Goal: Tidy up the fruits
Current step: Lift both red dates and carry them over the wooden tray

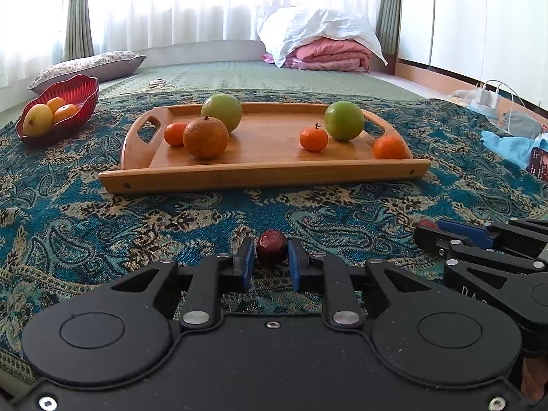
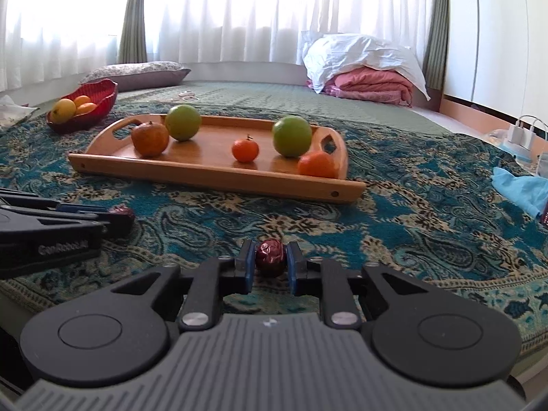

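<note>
My left gripper [image 1: 271,260] is shut on a dark red date [image 1: 271,247], low over the patterned cloth. My right gripper [image 2: 270,263] is shut on a second red date [image 2: 270,257]. Each gripper shows at the edge of the other's view, the right one [image 1: 424,231] and the left one [image 2: 123,217]. Ahead lies a wooden tray [image 1: 267,174] holding two green apples [image 1: 222,111] [image 1: 344,120], a large orange [image 1: 205,137] and three small tangerines [image 1: 313,138]. The tray also shows in the right wrist view [image 2: 219,174].
A red bowl [image 1: 73,102] with yellow and orange fruit stands at the far left, also in the right wrist view [image 2: 92,106]. A pillow [image 1: 89,66] and folded bedding [image 1: 328,48] lie behind. Blue cloth [image 1: 510,147] and chargers [image 1: 486,97] lie at the right.
</note>
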The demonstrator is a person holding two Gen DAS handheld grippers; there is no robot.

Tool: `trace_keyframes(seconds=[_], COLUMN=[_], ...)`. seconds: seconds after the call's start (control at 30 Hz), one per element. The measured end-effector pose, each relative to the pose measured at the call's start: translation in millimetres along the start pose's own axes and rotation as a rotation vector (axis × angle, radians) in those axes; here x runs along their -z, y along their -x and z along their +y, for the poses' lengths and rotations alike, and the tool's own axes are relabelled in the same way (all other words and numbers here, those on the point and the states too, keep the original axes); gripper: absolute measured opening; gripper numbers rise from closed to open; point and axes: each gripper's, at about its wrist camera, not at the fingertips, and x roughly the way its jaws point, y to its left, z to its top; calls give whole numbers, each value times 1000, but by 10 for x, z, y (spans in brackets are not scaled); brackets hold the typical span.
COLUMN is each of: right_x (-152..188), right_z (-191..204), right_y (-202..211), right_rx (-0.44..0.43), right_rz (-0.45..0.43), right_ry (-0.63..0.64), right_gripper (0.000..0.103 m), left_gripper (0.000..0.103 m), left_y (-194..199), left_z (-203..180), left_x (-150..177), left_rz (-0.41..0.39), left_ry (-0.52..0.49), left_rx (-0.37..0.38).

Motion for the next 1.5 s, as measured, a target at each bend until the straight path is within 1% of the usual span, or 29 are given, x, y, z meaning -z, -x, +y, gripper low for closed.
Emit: trace_keyframes(seconds=[0.2, 0.3, 0.37, 0.43, 0.53, 0.77, 0.97, 1.0, 1.07, 1.13, 1.23, 1.37, 1.5], right_x=[9, 25, 25, 28, 35, 73, 88, 85, 84, 83, 71, 8, -124], right_z=[82, 88, 86, 84, 92, 110, 121, 125, 133, 141, 126, 120, 114], right_y=[-64, -97, -115, -132, -163, -187, -201, -205, -201, -188, -152, -126, -140], right_rx=[-39, -35, -30, -25, -16, 0, 3, 4, 7, 12, 2, -4, -19], right_rz=[7, 6, 0, -8, -18, -38, -43, -43, -46, -50, -62, -79, -98], right_ry=[2, -8, -13, -15, -15, -27, -29, -27, -22, -20, -35, -36, -37], right_gripper=[24, 25, 26, 31, 31, 33, 34, 30, 27, 24, 23, 23, 23], left_gripper=[24, 29, 29, 31, 33, 33, 31, 27, 19, 19, 19, 19, 19], left_y=[-59, -77, -100, -125, -153, -191, -195, -192, -184, -151, -93, -72, -86], left_z=[-9, -12, -10, -5, -7, -15, -24, -21, -17, -9, 5, 32, 82], left_x=[21, 19, 15, 5, -6, 17, 24, 26, 24, 19, -4, -61, -171], left_rz=[4, -2, -2, -3, -7, -20, -29, -30, -36, -56, -90, -97, -102], left_ry=[-19, -23, -24, -22, -23, -28, -29, -28, -26, -20, -30, -36, -28], left_rx=[-6, 1, -4, -7, -11, -12, -10, -8, -10, -30, -46, -50, -52])
